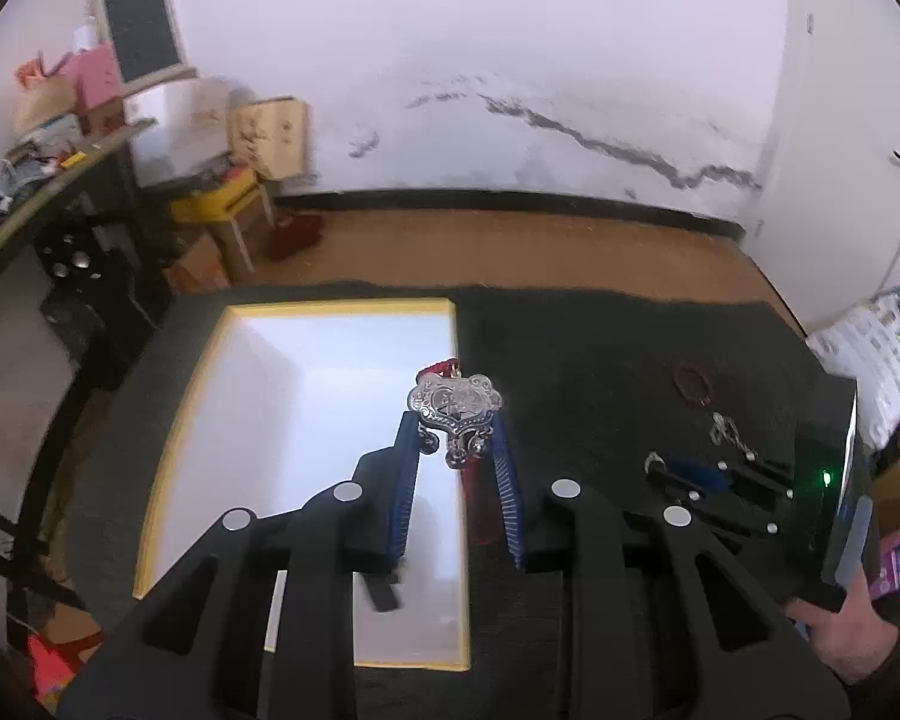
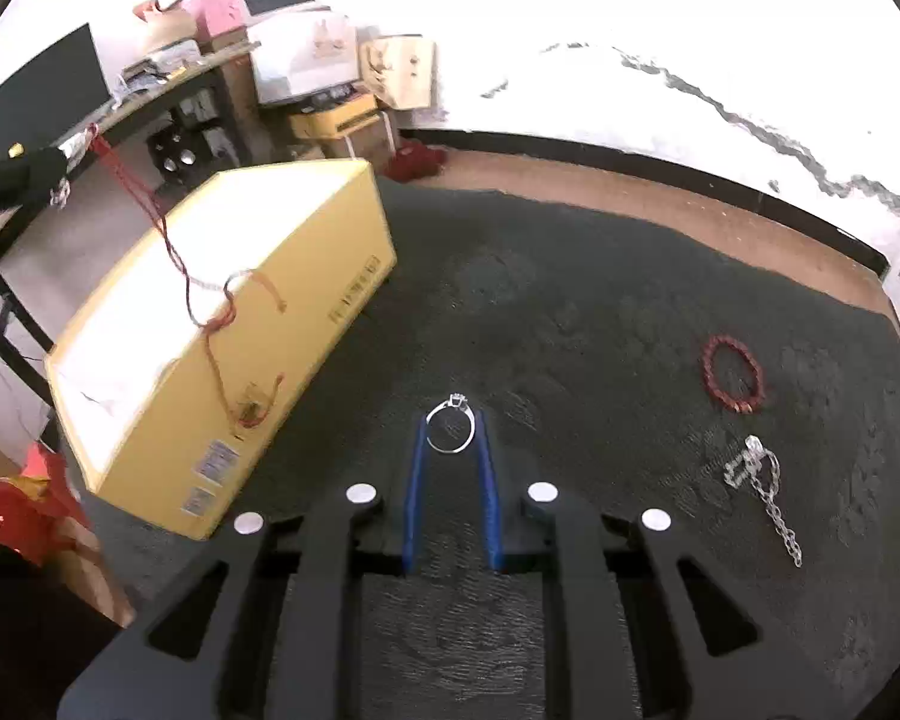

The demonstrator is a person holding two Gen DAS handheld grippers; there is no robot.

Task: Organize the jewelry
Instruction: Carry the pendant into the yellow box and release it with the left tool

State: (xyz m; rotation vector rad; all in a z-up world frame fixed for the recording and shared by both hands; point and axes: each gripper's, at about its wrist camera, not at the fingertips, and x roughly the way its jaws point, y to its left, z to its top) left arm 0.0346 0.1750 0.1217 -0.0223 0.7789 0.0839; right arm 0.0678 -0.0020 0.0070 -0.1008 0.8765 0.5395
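My left gripper [image 1: 455, 420] is shut on a silver lock pendant [image 1: 453, 407] with a red cord, held above the right edge of the open yellow box [image 1: 180, 420]. In the right wrist view the red cord [image 2: 210, 312] hangs from the left gripper [image 2: 60, 177] down over the box [image 2: 306, 300]. My right gripper [image 2: 450, 426] is shut on a silver ring [image 2: 450, 430] just above the dark cloth. A red bead bracelet [image 2: 733, 377] and a silver chain bracelet [image 2: 765, 489] lie on the cloth at the right.
The dark cloth [image 2: 570, 312] covers a brown table. Cluttered shelves and cardboard boxes [image 2: 330, 60] stand beyond the far left. The right gripper [image 1: 720, 474] shows at the right in the left wrist view, with a hand [image 1: 840, 630].
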